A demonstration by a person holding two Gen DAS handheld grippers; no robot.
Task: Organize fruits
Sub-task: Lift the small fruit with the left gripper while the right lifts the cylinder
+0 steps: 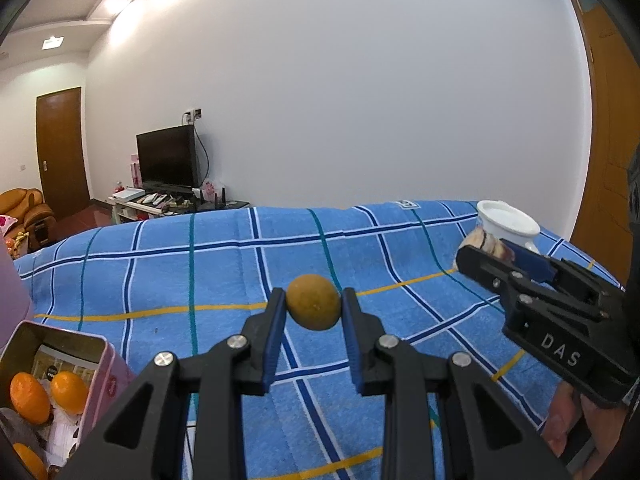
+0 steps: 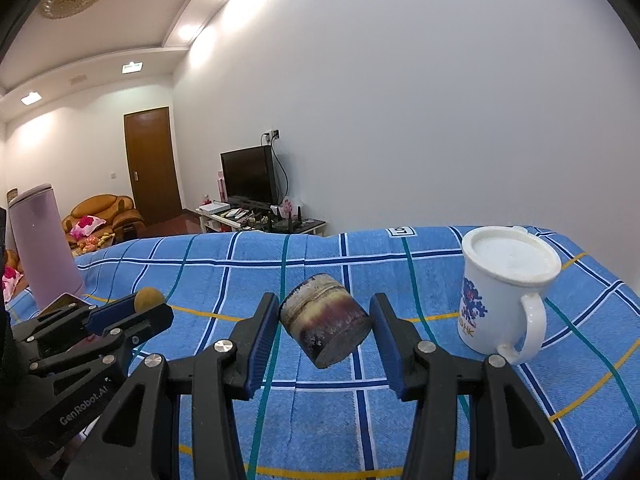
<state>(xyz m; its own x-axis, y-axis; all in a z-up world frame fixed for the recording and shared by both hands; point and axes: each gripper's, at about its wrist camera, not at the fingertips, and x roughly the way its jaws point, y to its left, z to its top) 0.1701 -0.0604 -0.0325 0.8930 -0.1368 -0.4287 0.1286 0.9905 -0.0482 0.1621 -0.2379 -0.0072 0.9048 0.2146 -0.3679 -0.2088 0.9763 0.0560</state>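
My left gripper is shut on a small round brownish-yellow fruit, held above the blue checked cloth. A pink tin at the lower left holds three oranges. My right gripper straddles a short brown-and-purple sugarcane piece; its left pad touches the piece and a gap shows on the right. The right gripper also shows in the left wrist view, and the left gripper with its fruit shows in the right wrist view.
A white mug with a lid stands on the cloth to the right of the sugarcane. A tall lilac flask stands at the far left beside the tin. Beyond the table are a TV stand, a sofa and a door.
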